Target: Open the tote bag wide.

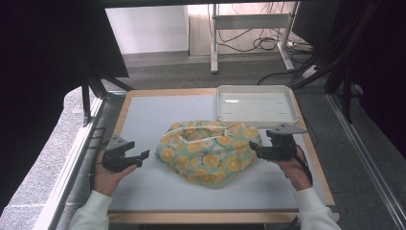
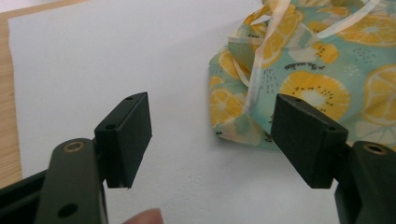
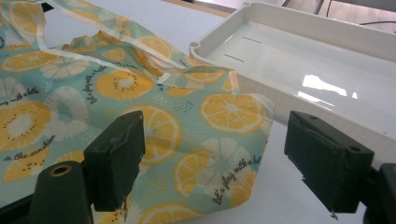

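A crumpled cloth bag printed with orange and kiwi slices on teal lies in the middle of the white mat. My left gripper is held just left of the bag, jaws wide apart, nothing between them; in the left gripper view the bag's edge and pale strap lie ahead between the jaws, untouched. My right gripper sits at the bag's right edge, also open. In the right gripper view, the bag's corner spreads below the open jaws.
A white plastic tray stands at the back right of the mat, close behind the bag; its rim is near the right gripper. The table's wooden edge frames the mat. Metal rails run along both sides.
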A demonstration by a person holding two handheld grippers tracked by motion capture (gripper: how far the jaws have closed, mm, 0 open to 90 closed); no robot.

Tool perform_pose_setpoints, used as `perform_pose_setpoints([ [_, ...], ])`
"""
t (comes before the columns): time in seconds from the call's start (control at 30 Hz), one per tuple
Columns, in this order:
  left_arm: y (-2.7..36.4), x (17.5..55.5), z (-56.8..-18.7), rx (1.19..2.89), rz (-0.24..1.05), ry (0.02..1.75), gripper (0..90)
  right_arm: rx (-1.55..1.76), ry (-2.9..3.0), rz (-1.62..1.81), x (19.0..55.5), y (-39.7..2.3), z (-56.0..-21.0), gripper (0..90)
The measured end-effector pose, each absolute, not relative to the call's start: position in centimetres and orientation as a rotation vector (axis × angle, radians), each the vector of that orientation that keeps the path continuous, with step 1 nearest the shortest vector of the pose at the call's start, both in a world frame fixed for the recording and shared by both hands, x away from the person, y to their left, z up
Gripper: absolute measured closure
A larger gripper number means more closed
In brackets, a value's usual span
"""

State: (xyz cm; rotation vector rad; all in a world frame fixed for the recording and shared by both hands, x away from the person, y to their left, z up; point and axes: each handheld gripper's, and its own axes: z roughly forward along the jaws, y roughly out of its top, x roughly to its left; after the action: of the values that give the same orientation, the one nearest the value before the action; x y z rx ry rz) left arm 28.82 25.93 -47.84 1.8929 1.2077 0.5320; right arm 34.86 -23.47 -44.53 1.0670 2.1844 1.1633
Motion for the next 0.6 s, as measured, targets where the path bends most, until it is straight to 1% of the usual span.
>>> perform_pose_setpoints([
  [0.33, 25.1, 28.7, -46.1, 1.899, 0.524, 1.165, 29.9, 1.073, 2.166, 1.182, 34.8, -24.0, -44.2, 21.1],
  [0.6, 23.7, 30.0, -45.2, 1.922, 0.504, 1.144, 29.3, 1.054, 2.177, 1.178, 34.5, -23.7, -44.1, 21.0],
])
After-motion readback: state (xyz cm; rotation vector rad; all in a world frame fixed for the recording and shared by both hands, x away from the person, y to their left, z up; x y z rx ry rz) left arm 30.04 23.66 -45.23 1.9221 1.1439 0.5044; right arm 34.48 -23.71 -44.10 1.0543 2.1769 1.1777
